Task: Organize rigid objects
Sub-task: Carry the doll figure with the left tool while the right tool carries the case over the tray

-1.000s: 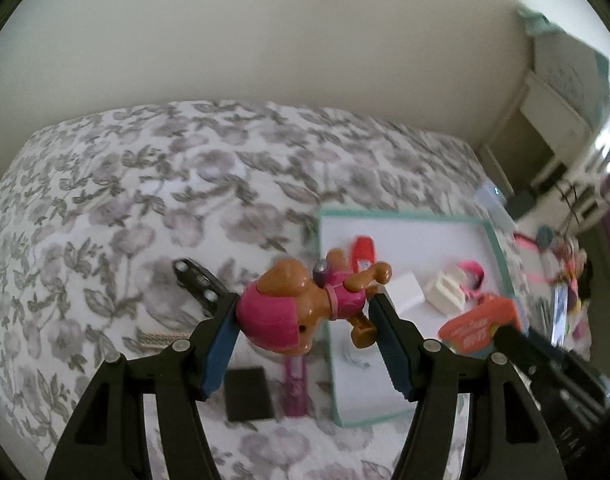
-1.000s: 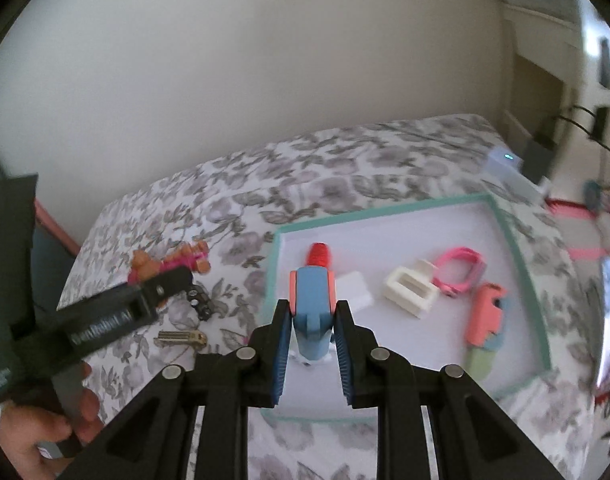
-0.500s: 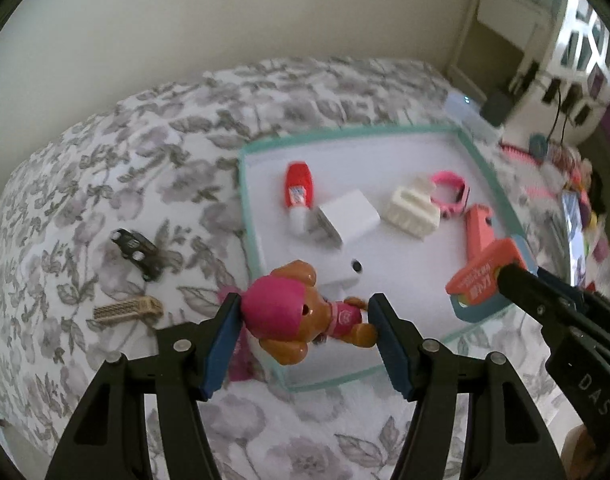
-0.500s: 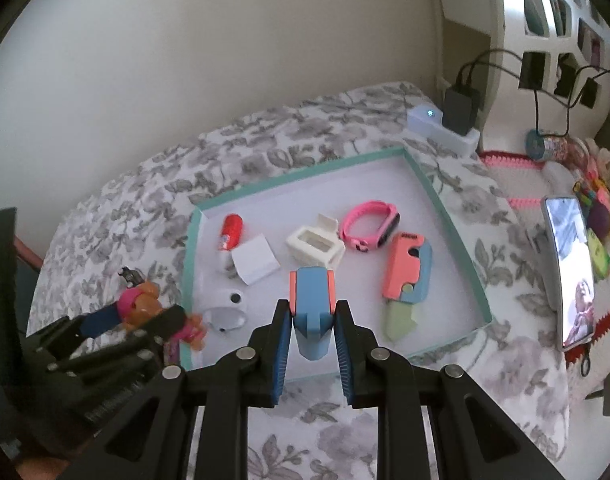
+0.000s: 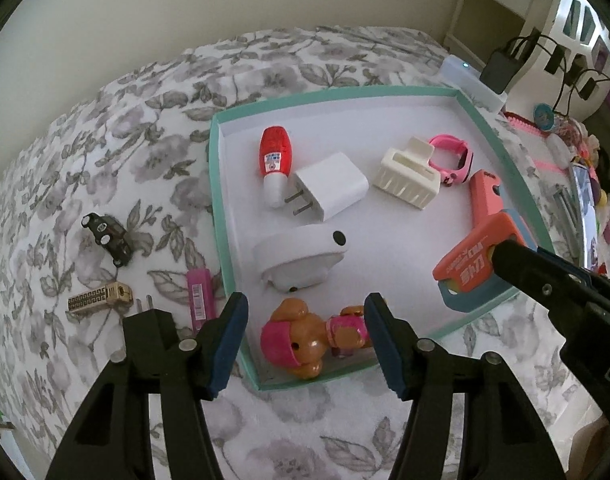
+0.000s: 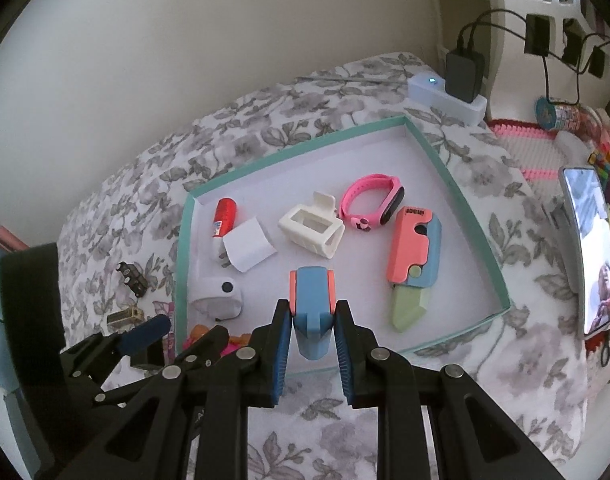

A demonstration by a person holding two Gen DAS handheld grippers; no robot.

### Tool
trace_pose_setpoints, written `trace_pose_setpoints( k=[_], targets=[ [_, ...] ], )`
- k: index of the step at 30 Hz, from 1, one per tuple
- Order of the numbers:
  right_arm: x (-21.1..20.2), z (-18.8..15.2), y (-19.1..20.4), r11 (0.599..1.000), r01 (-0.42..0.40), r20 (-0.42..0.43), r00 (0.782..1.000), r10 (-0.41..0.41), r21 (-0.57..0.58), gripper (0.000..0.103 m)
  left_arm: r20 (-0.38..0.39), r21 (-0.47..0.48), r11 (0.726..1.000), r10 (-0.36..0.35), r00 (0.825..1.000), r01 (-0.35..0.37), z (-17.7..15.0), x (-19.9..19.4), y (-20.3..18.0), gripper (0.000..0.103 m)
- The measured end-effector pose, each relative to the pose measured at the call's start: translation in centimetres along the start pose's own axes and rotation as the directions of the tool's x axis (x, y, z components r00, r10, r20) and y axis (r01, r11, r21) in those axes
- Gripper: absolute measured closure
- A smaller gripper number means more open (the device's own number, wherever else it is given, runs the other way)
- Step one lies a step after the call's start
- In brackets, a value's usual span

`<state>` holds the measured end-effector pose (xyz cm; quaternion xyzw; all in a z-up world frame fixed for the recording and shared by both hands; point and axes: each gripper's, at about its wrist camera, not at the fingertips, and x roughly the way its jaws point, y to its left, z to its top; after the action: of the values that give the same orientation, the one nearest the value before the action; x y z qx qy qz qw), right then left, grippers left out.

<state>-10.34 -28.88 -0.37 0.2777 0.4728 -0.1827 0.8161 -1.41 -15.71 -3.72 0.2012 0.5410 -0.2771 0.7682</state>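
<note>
**Toy pup lying in the tray corner, cutter still in the other grip**

The left gripper [image 5: 305,340] is hanging over the near-left corner of the teal-rimmed tray [image 5: 215,200], its jaws closing, with the pink-capped toy dog [image 5: 305,340] lying on the tray floor between the blue pads and not visibly pressed by them. The right gripper [image 6: 313,332] is clamping a coral-and-blue utility cutter [image 6: 312,308] above the tray; white lettering is showing on its coral side (too distorted to read). A second, matching cutter [image 6: 413,256] is lying in the tray, its small printed word unreadable. A pink tube [image 5: 201,296] beside the tray is showing a barcode.
</note>
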Motion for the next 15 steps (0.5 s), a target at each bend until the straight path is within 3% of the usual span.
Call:
trace_pose_setpoints(
  k=[15],
  targets=[
    [1.9, 0.0, -1.7, 0.997, -0.007, -0.061, 0.998, 0.011, 0.071, 0.08, -0.039, -0.078, 0.995, -0.07, 0.997, 0.067, -0.2, 1.2, 1.1, 0.041]
  ],
)
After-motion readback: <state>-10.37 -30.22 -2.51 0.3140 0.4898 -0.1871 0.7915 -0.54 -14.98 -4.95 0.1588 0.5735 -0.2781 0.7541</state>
